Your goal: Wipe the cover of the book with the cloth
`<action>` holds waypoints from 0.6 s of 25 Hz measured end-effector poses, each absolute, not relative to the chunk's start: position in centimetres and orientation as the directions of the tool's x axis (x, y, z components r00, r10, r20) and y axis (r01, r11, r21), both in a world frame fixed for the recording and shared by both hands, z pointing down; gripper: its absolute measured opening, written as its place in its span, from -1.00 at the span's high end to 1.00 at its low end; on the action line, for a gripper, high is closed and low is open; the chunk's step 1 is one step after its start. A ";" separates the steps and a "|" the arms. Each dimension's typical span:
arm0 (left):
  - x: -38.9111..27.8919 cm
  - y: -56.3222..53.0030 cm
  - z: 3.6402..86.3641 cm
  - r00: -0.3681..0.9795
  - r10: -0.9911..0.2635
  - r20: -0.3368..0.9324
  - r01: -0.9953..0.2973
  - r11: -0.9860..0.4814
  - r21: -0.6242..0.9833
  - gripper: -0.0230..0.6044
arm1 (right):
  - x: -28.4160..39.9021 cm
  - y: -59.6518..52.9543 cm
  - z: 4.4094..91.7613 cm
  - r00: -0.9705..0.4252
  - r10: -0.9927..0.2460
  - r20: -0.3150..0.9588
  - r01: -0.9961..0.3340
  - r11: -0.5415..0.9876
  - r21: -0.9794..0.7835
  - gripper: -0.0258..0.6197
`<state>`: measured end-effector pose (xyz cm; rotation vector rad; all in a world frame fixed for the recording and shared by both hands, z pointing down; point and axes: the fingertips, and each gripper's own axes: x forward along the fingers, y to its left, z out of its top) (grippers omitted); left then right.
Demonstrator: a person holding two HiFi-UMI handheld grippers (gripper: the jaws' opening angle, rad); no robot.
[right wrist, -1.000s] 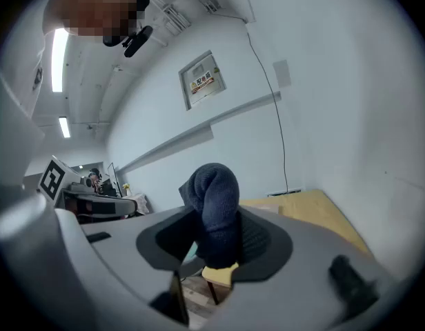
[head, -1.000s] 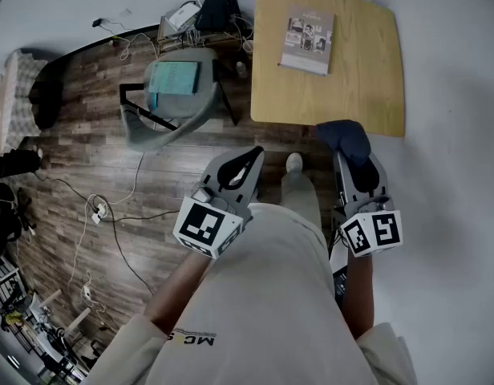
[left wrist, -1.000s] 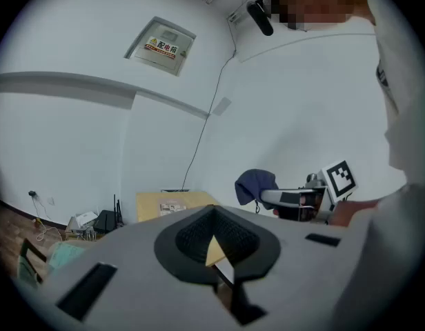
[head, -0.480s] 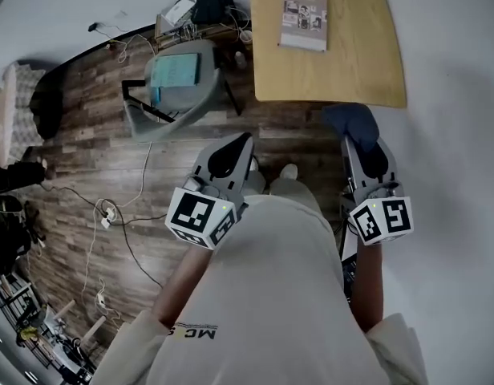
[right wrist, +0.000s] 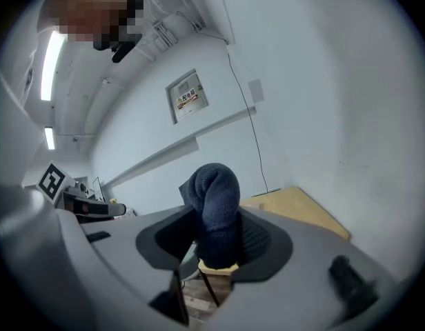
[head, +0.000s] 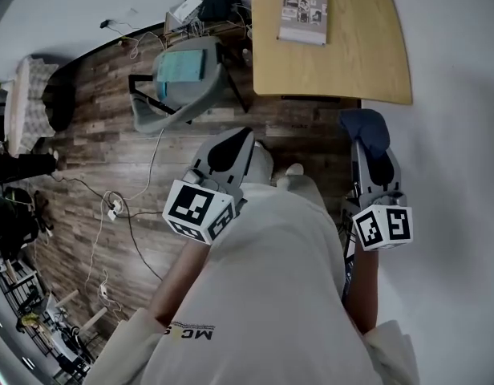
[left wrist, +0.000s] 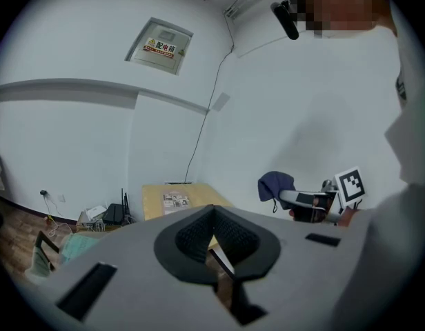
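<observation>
I am watching the right hand-held gripper (head: 369,152) clamping the dark blue cloth (head: 364,127) just off the near edge of the bench (head: 367,62) | left hand-held gripper (head: 240,139) is hanging closed on nothing, off the bench's near left corner | book (head: 304,14) is lying flat toward the bench's far edge, well apart from both.

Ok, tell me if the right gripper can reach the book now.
Probably not yet: the right gripper, holding the cloth, is off the table's near edge; the book lies far across. Nothing blocks.
</observation>
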<state>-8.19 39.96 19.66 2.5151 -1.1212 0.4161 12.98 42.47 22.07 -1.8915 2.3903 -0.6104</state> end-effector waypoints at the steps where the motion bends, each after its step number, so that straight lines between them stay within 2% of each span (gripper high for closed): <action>1: -8.0 40.0 19.8 0.642 -0.650 0.407 -0.757 -0.624 0.197 0.90 | 13.1 42.6 22.1 -0.260 -0.943 0.210 -0.925 0.180 -0.334 0.42; 8: -6.4 35.8 20.5 0.666 -0.623 0.410 -0.732 -0.651 0.200 0.90 | 13.3 39.1 22.9 -0.271 -0.933 0.238 -0.926 0.185 -0.328 0.42; 15: -6.1 26.6 22.1 0.699 -0.570 0.431 -0.700 -0.670 0.250 0.90 | 11.9 29.9 23.1 -0.265 -0.923 0.278 -0.931 0.170 -0.323 0.42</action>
